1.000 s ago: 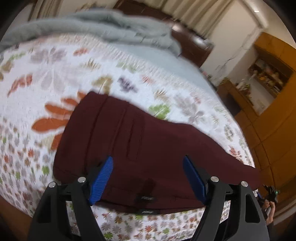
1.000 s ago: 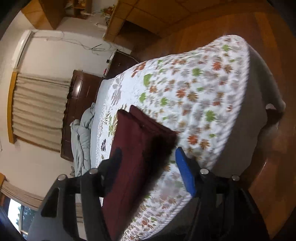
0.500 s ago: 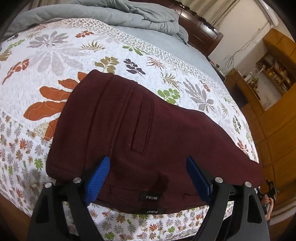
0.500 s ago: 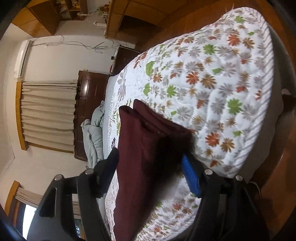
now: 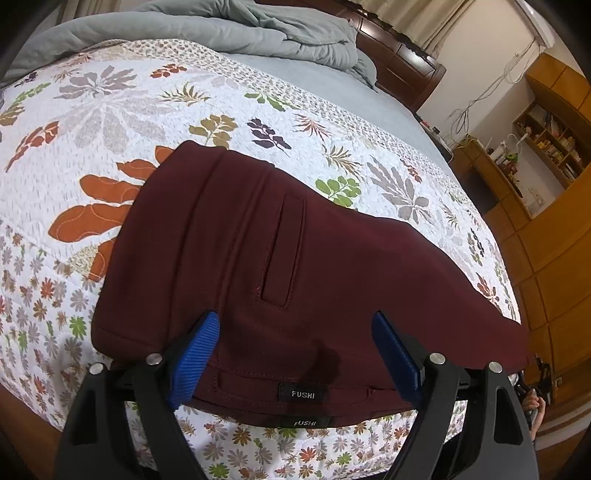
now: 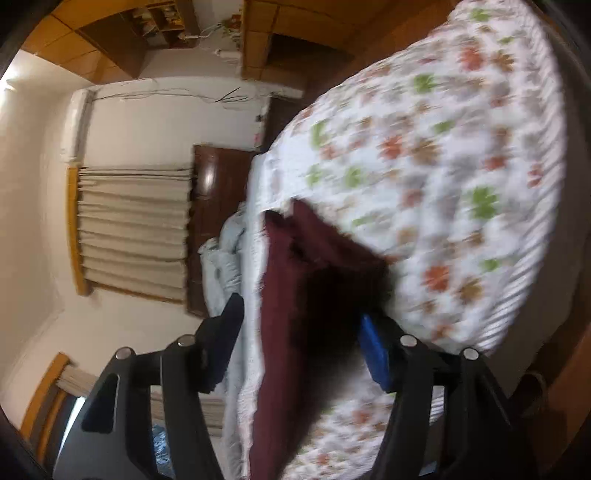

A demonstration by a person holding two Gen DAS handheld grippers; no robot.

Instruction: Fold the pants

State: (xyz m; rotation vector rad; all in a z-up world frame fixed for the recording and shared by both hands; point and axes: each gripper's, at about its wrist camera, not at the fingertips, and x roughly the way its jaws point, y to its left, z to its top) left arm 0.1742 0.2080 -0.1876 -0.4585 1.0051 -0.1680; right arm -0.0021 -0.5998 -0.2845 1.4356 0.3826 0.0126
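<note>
Item: pants [image 5: 295, 266], maroon, labelled FUSHI at the waistband, lay flat on the floral quilt [image 5: 110, 110] of the bed, already doubled leg over leg, near the bed's near edge. Waistband end sat nearest the left tongs [image 5: 295, 354]; the legs ran off to the right in the left wrist view, so the long axis lay roughly across that view, along the near edge of the bed. Left tongs: released, blue pads [image 5: 195, 354] spread wide on either side of the waistband area, hovering over or just at the cloth, gripping nothing; contact could not be told. Right tongs [image 6: 295, 354]: likewise spread, pants [image 6: 295, 295] lying between and beyond the two fingers, with the view blurred; no grip on the cloth was evident. From the right wrist view the pants ran lengthwise away from the tongs. Judgement: left hand was nearer the waistband, right hand nearer the opposite end; the next fold would likely bring one end over the other along that long axis. Also present: grey duvet [image 5: 221, 33] bunched at the far end of the bed, dark wooden headboard [image 5: 402, 62], wooden cabinets [image 5: 554, 221] on the right.
</note>
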